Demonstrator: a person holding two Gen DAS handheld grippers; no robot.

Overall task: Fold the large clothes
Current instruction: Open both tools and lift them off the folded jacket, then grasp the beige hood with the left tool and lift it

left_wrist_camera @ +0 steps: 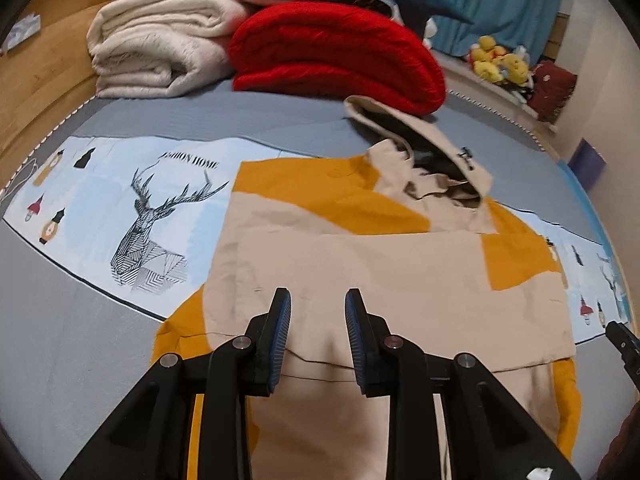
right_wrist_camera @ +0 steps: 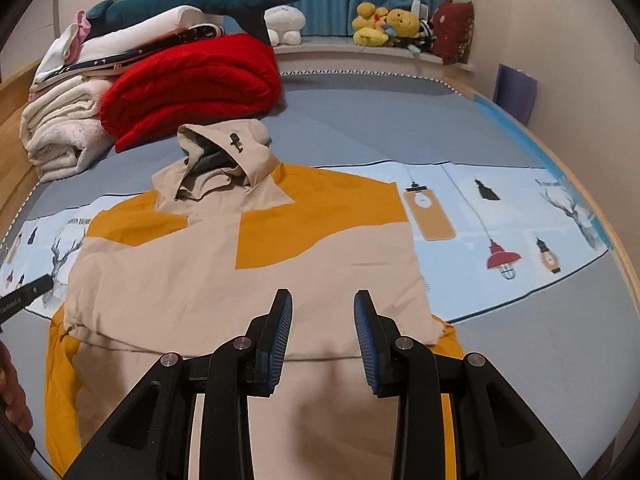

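Observation:
A beige and mustard hooded jacket point(left_wrist_camera: 380, 264) point(right_wrist_camera: 248, 264) lies flat on the bed, both sleeves folded in over its body, hood point(left_wrist_camera: 436, 156) point(right_wrist_camera: 228, 152) pointing towards the far side. My left gripper point(left_wrist_camera: 318, 300) hovers above the jacket's lower left part, open, with nothing between its blue pads. My right gripper point(right_wrist_camera: 322, 300) hangs over the lower right part, also open and empty. The tip of the right gripper point(left_wrist_camera: 622, 340) shows at the right edge of the left wrist view; the left one point(right_wrist_camera: 24, 296) shows at the left edge of the right wrist view.
A red folded blanket point(left_wrist_camera: 340, 56) point(right_wrist_camera: 192, 84) and white folded blankets point(left_wrist_camera: 160, 48) point(right_wrist_camera: 64, 132) are stacked beyond the hood. The bed sheet point(left_wrist_camera: 140, 208) point(right_wrist_camera: 500, 220) has deer and lamp prints. Plush toys point(right_wrist_camera: 388, 22) sit on the window ledge. A wooden bed frame point(left_wrist_camera: 40, 92) runs along the left.

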